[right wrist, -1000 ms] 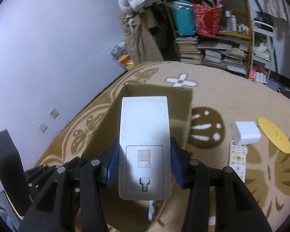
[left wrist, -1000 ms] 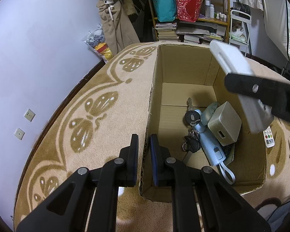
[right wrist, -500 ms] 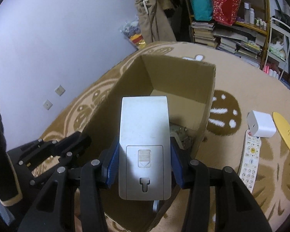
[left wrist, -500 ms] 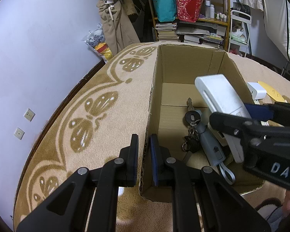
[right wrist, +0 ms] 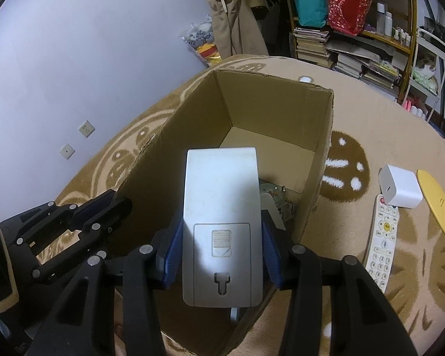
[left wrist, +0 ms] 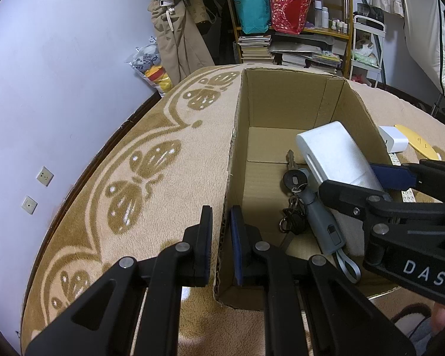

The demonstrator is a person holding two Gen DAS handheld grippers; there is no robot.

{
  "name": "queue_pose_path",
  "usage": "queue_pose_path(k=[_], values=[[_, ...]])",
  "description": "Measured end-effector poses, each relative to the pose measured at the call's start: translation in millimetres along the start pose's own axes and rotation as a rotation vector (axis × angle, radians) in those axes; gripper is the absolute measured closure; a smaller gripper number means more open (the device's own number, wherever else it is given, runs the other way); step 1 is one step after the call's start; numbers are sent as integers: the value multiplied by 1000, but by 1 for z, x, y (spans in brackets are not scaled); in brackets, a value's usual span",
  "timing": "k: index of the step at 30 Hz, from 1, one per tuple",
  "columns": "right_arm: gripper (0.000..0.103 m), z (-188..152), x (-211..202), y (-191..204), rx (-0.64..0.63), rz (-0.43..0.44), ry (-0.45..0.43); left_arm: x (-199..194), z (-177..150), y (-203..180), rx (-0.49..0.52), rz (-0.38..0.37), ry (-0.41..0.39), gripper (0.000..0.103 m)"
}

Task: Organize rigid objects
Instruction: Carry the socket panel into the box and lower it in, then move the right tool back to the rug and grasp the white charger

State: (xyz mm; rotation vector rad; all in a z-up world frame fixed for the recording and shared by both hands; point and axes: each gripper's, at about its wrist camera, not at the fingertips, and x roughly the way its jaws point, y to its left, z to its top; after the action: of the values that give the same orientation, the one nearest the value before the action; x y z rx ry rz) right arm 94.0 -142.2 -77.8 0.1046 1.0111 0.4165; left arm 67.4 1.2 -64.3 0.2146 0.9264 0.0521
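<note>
An open cardboard box stands on the beige patterned rug. My left gripper is shut on the box's left wall, one finger outside and one inside. My right gripper is shut on a flat white device with a battery cover, held tilted down into the box's near right part. In the left wrist view the device hangs over a bunch of keys and a grey-blue gadget lying on the box floor. The right gripper reaches in over the right wall.
Right of the box on the rug lie a white remote control, a white cube charger and a yellow disc. A lilac wall runs along the left. Shelves with books and bags stand at the back.
My right gripper has carried the white device from above the box's right wall down into the box, over the keys. The left gripper has kept its hold on the wall.
</note>
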Motion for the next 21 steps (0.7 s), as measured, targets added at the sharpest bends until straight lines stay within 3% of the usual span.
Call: queue_pose_path(k=[5, 13, 21], values=[[45, 1, -7, -1, -2, -11, -24, -1, 0, -1, 1, 3, 2, 90], [24, 9, -27, -13, 34, -32, -90, -1, 1, -2, -5, 0, 3, 90], [17, 16, -44, -40, 105, -68, -150, 0, 0, -3, -4, 3, 3, 90]])
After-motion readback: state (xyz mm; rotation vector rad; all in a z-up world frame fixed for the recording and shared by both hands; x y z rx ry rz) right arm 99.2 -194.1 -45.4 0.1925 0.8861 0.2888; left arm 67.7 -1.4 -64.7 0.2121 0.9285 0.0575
